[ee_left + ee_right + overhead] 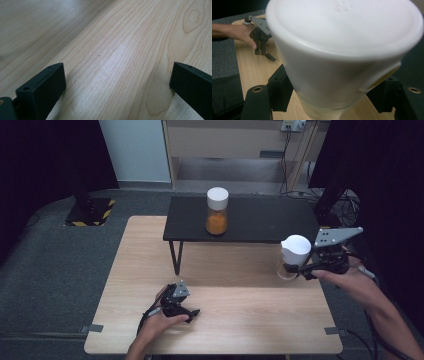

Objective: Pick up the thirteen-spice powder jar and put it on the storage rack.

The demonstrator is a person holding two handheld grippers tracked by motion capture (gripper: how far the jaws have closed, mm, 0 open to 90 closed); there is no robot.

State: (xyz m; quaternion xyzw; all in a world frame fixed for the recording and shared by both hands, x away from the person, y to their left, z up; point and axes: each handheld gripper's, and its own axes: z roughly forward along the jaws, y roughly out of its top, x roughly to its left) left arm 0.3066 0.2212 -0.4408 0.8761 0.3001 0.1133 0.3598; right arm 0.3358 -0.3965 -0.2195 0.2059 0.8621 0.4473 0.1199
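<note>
A jar with a white lid [295,249] and a clear body hangs above the right side of the wooden table [240,320]. My right gripper [296,269] is shut on it just under the lid. In the right gripper view the lid [342,45] looms close, and the black jaws of my right gripper [332,100] press the jar from both sides. My left gripper [191,315] rests on the table near the front, held by a hand, jaws open. Bare wood lies between the wide-set jaws of my left gripper [117,67]. The left gripper [265,53] also appears far off in the right gripper view.
A low black shelf [260,220] stands across the back of the table. On it is a second white-lidded jar [217,212] with orange contents. Grey tape tabs mark the table's front corners. Dark carpet surrounds the table.
</note>
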